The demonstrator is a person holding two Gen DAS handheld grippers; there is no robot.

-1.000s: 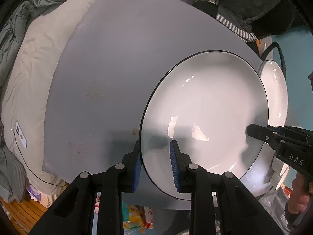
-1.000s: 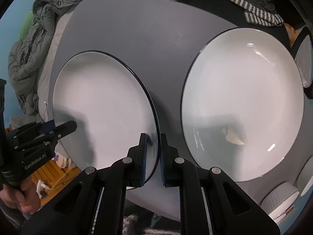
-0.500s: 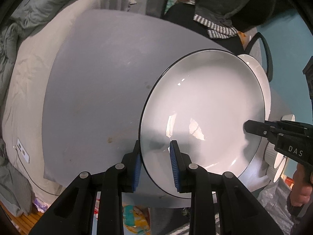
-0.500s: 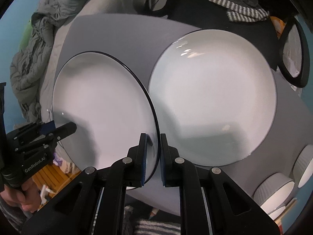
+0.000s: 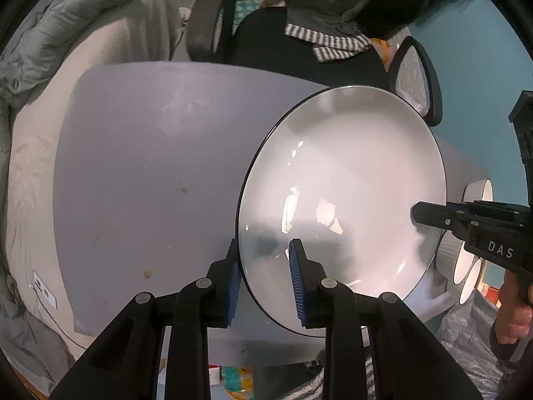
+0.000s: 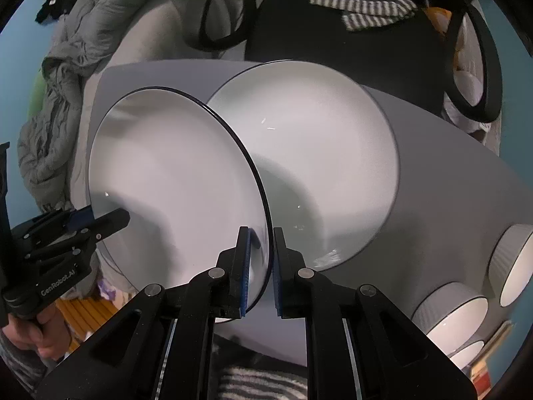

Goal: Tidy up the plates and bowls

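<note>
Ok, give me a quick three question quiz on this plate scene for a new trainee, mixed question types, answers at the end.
1. True or false: both grippers grip the same plate.
2. What lies on the table under the lifted plate's far edge? A) a cup B) a second plate C) a pan
3. Which dishes stand at the table's right end?

Key: 1 true: left gripper, right gripper. 2 B. 3 the ribbed bowls.

text "DAS" | white letters on black body of right gripper (image 5: 416, 215), right edge of left wrist view || text "GenRobot.AI" | white letters on black body of left gripper (image 6: 110, 221), near left corner of right wrist view || no other writing legible
</note>
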